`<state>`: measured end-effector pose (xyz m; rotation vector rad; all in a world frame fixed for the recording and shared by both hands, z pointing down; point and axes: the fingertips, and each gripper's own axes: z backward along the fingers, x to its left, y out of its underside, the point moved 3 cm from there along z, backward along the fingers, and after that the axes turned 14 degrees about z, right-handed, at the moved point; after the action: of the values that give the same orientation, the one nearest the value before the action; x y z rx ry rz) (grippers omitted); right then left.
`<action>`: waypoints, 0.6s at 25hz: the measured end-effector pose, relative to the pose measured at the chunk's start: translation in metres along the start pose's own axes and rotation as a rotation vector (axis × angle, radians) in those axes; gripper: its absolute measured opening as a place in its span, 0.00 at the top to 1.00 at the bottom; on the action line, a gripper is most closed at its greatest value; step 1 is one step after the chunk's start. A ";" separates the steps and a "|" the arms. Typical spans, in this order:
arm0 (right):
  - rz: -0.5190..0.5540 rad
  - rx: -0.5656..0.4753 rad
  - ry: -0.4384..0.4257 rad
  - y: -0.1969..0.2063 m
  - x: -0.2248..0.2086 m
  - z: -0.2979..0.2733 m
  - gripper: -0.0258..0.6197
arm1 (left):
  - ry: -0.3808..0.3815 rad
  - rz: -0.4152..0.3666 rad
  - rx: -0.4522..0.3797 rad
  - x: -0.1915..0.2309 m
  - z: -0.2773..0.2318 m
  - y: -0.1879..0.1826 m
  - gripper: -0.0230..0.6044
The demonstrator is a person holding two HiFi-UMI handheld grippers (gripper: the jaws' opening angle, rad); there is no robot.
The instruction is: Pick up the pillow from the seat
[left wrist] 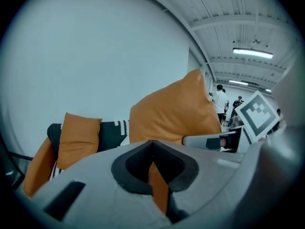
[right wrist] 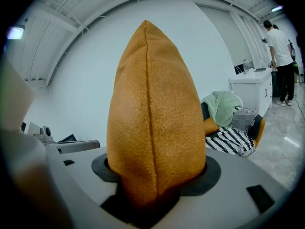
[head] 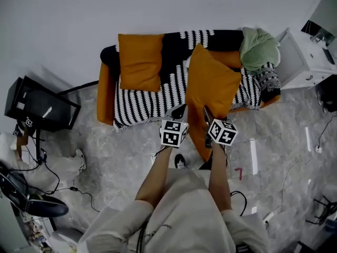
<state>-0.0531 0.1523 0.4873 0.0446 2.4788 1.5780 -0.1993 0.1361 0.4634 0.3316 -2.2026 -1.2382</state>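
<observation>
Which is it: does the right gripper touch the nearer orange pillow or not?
Touching. The right gripper view shows the right gripper pinching the pillow by its edge.

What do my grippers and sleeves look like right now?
The left gripper and right gripper have grey bodies and dark pads, each carrying a white cube with black square markers. The person wears a pale top with short sleeves.
</observation>
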 end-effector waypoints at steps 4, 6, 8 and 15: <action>0.026 0.009 0.001 0.003 0.010 0.005 0.50 | 0.002 0.002 -0.003 0.003 0.011 0.002 0.95; 0.038 0.014 0.005 0.004 0.017 0.007 0.50 | 0.000 0.006 -0.004 0.007 0.016 0.004 0.95; 0.048 0.019 0.008 0.006 0.022 0.007 0.50 | -0.003 0.016 -0.005 0.013 0.021 0.006 0.95; 0.086 0.029 0.007 0.007 0.030 0.008 0.50 | -0.001 0.031 -0.013 0.020 0.026 0.007 0.95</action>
<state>-0.0817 0.1660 0.4859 0.1525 2.5373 1.5776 -0.2303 0.1486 0.4659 0.2901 -2.1913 -1.2362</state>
